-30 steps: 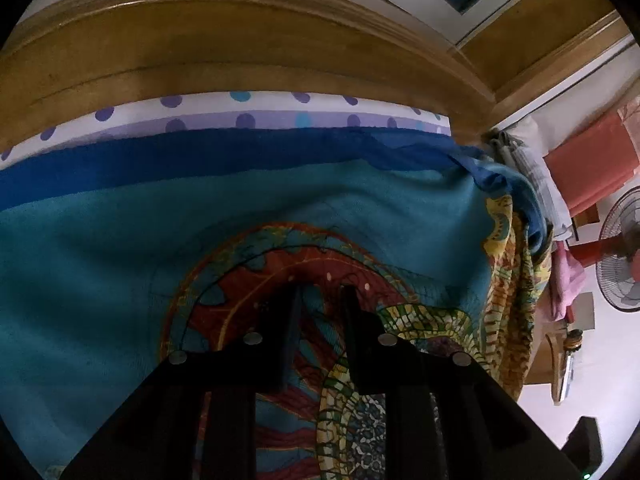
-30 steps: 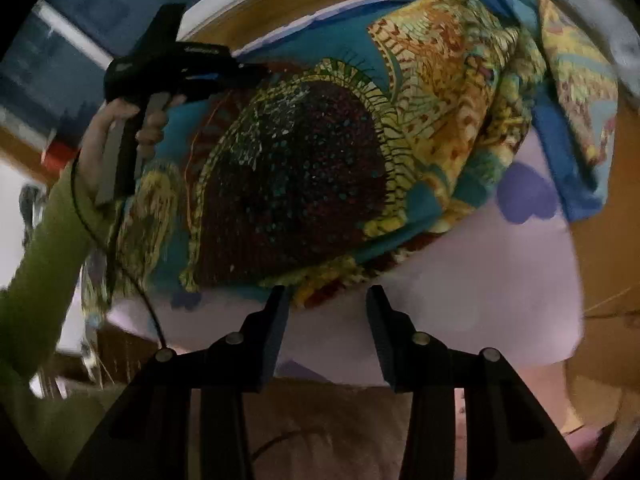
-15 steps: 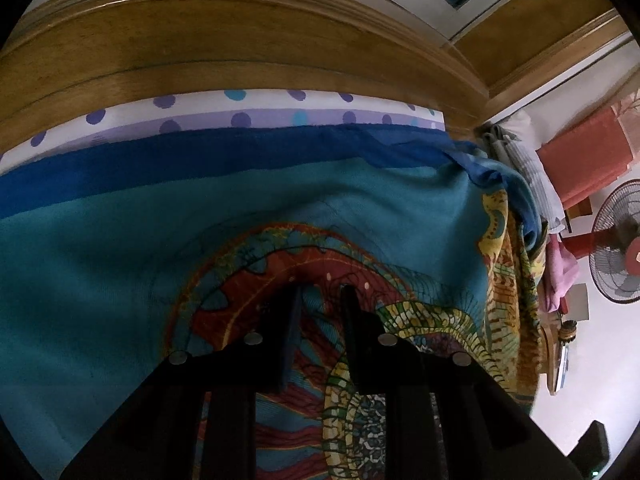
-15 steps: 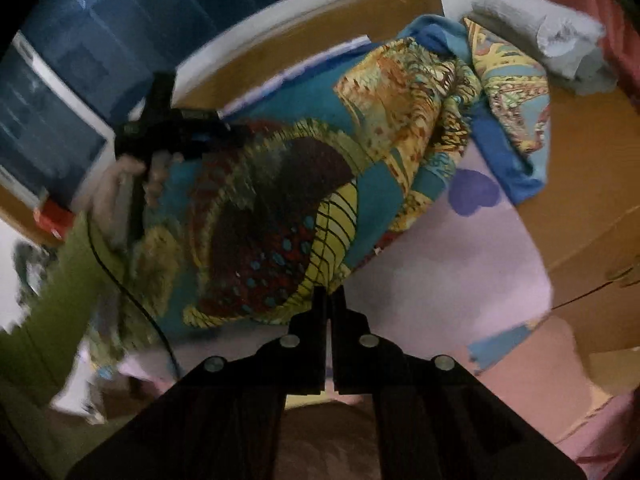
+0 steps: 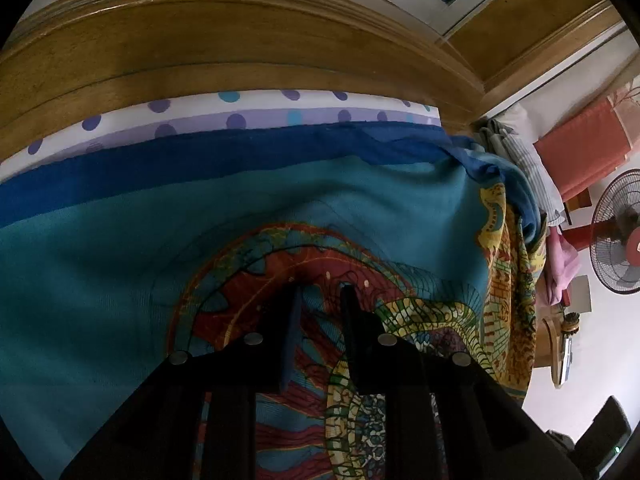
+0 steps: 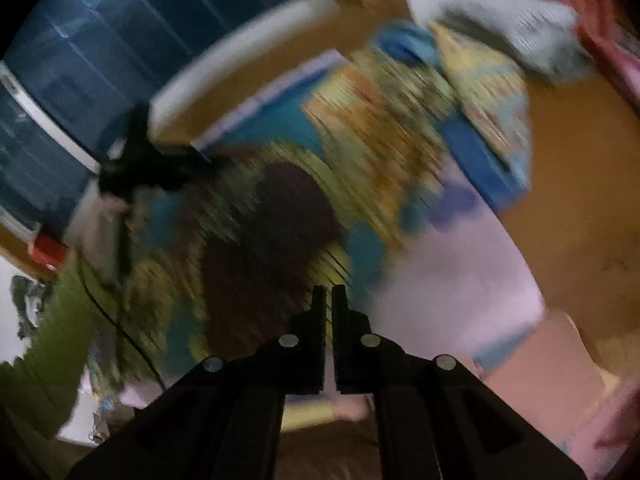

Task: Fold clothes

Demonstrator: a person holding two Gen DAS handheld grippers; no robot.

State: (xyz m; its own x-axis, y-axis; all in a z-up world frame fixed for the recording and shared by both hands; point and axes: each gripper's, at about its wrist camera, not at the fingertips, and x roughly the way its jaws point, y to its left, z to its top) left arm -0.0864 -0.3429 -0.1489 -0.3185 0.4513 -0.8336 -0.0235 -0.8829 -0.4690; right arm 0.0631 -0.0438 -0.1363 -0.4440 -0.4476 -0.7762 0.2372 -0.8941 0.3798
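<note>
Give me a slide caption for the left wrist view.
Left gripper poised over a patterned teal cloth spread on a polka-dot sheet.

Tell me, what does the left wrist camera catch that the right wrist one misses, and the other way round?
Only the left wrist view shows the standing fan and the left tool resting on the cloth. Only the right wrist view, badly blurred, shows the dark window, a green sleeve and the nearly shut right tool. Both show the patterned cloth on the polka-dot sheet and the wooden bed frame.
</note>
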